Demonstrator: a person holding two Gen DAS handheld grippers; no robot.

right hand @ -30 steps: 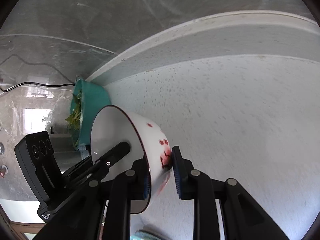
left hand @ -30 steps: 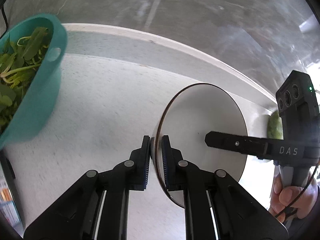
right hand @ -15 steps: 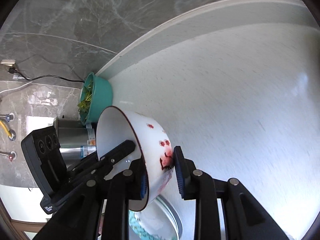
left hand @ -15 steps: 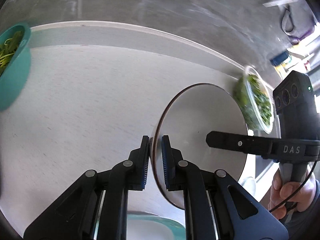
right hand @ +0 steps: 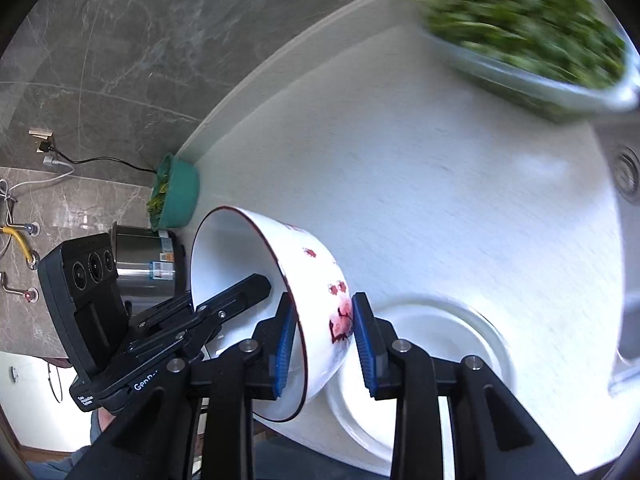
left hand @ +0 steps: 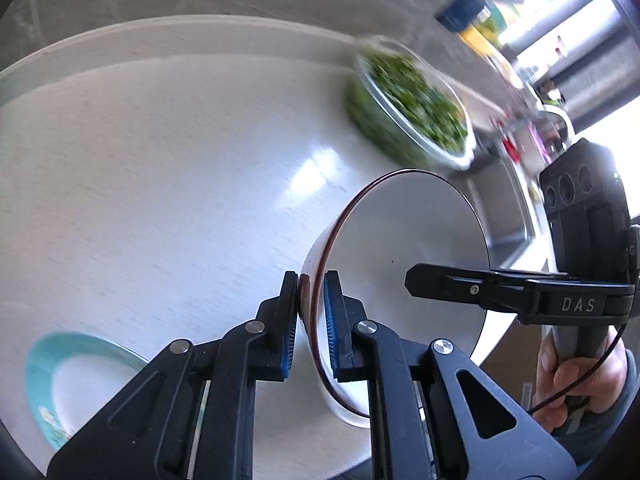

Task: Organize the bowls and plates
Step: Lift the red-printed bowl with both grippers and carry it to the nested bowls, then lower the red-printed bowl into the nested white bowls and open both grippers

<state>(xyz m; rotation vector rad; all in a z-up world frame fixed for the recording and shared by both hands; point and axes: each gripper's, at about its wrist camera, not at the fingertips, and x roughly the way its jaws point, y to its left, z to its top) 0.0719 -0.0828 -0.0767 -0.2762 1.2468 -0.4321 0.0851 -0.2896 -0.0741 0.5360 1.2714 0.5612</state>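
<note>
Grey marble wall tiles back a white speckled countertop (left hand: 160, 184), over which both grippers carry one bowl. On the near side, the left gripper (left hand: 311, 320) is clamped tight on the rim of the white bowl (left hand: 404, 256), one blue pad outside the wall and one inside. The right gripper (right hand: 320, 344) straddles the opposite rim of this same red-flowered bowl; its jaws are opening, the inner pad against the inside wall while the outer pad stands just clear of the painted outside. The bowl is tilted on its side in the air, its mouth turned toward the left gripper's side. Below it, on the counter, lies a plate with a teal border (left hand: 80, 384), seen in the right wrist view as a white plate (right hand: 460, 344) just beneath the bowl. Farther off stand a glass bowl of chopped greens (left hand: 408, 104), blurred, and a teal basin of leafy greens (right hand: 176, 192) against the wall, beside a steel pot (right hand: 144, 256).
</note>
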